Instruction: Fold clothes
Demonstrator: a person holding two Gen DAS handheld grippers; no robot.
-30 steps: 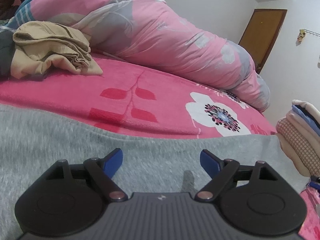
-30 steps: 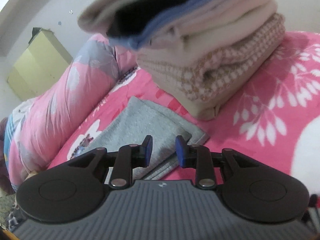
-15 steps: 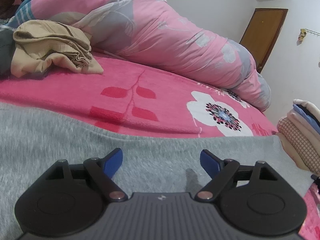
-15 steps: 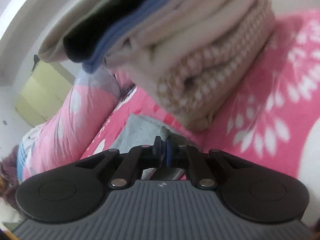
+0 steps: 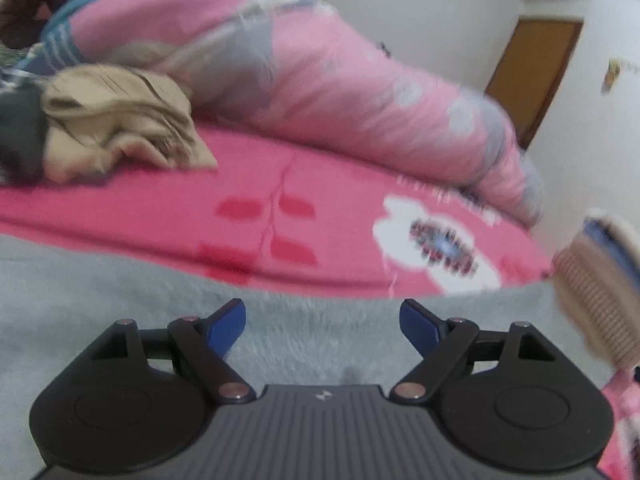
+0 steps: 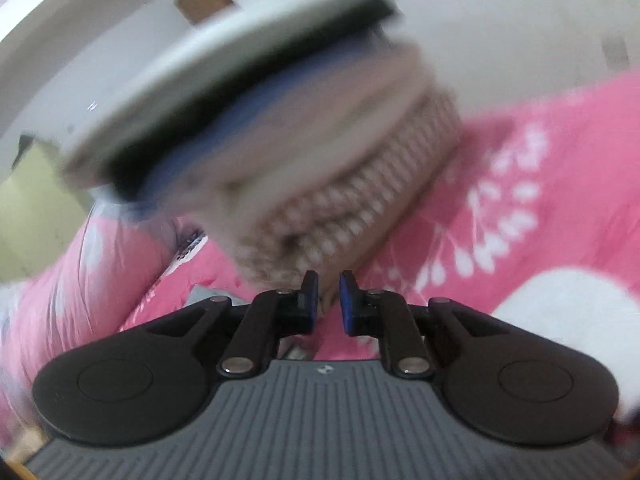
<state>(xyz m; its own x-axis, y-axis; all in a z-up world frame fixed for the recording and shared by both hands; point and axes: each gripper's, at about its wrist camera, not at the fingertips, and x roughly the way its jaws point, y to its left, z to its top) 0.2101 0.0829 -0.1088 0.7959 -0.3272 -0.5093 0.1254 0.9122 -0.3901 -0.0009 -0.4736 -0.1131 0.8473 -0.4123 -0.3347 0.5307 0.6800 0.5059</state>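
pink bed [image 5: 168, 208] — grey garment [image 5: 80, 300], folded stack [image 6: 320, 168]

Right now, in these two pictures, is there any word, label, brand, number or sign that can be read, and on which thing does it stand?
No readable text in either view.
Left gripper: a small pale emblem on its grey body, a mark, not letters.
Right gripper: the same small emblem, not letters.
Wall item beside the door: too small and blurred to read.
Pile of folded clothes: no label shows; blurred.

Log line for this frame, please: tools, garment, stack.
left tool open over grey garment | right tool empty, jaws just reopened to a narrow gap, facing folded stack | tan clothes unfolded
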